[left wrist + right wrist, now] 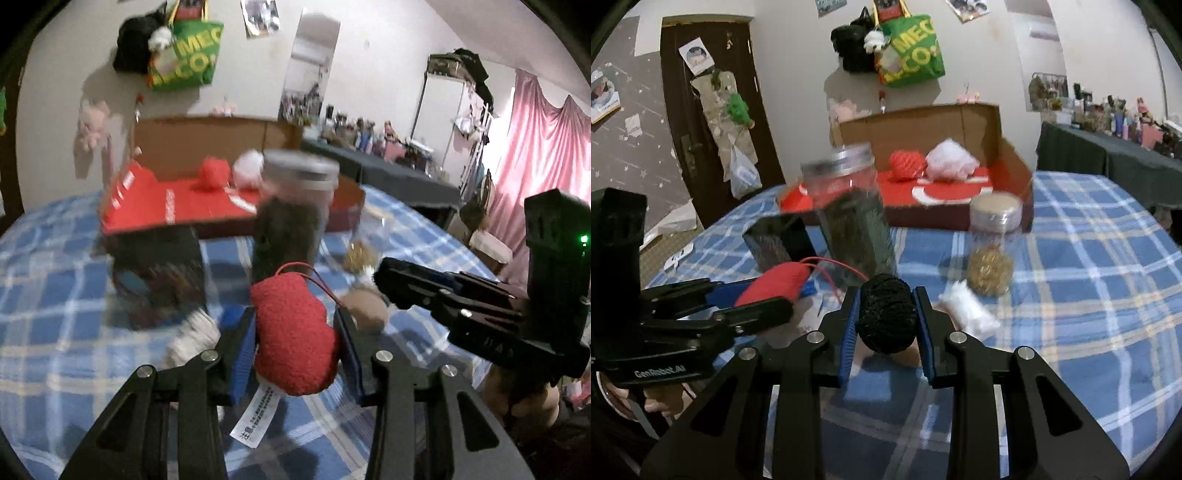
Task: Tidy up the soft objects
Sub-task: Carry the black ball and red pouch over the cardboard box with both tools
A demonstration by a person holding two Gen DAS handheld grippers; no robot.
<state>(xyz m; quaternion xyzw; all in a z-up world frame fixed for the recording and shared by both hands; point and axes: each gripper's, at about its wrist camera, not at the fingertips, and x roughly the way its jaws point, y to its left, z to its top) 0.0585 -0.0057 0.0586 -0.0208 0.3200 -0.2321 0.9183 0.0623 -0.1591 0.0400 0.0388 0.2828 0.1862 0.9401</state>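
My left gripper (297, 332) is shut on a red plush toy (293, 332) with a red loop cord and a white label hanging below it, held above the blue plaid cloth (55, 314). My right gripper (886, 319) is shut on a black fuzzy ball (886, 317), also lifted off the cloth. Each gripper shows in the other's view: the right gripper (391, 280) at the right of the left wrist view, the left gripper (764, 295) with the red plush toy (775, 286) at the left of the right wrist view. A cardboard box (960, 122) with a red lining lies behind, holding a red ball (907, 164) and a white fluffy ball (951, 158).
A tall clear jar with a silver lid (849, 206) and dark contents stands just ahead. A smaller jar (991, 243) holds a gold ball. A dark box (779, 242), a white soft lump (967, 312) and a tan ball (365, 306) lie on the cloth.
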